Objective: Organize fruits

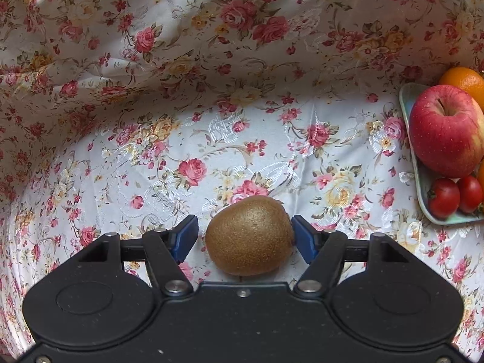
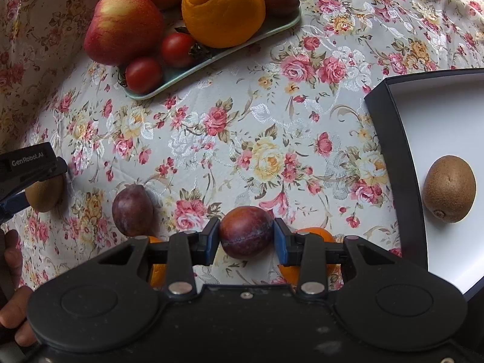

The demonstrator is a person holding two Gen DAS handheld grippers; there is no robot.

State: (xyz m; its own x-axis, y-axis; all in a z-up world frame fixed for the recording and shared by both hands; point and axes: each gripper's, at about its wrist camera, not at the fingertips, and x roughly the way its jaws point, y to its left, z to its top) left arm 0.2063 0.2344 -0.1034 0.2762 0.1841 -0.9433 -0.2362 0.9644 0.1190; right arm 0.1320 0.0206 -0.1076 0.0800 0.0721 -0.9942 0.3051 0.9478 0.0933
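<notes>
In the left wrist view, the left claw (image 1: 245,236) stands open around a brown kiwi (image 1: 249,236) that lies on the flowered tablecloth (image 1: 211,139) of the table; the left blue pad is clearly apart from the fruit, while the right pad is at its edge. At the right edge of this frame a pale green tray (image 1: 407,99) carries a red apple (image 1: 446,130), an orange (image 1: 464,80) and two small tomatoes (image 1: 443,198). In the right wrist view, the right claw (image 2: 245,236) is closed on a dark plum (image 2: 245,231), both blue pads pressing its sides, low in the frame. A second plum (image 2: 133,210) lies at the lower left. At the right, a dark box with a white inside (image 2: 438,115) holds another kiwi (image 2: 449,189).
</notes>
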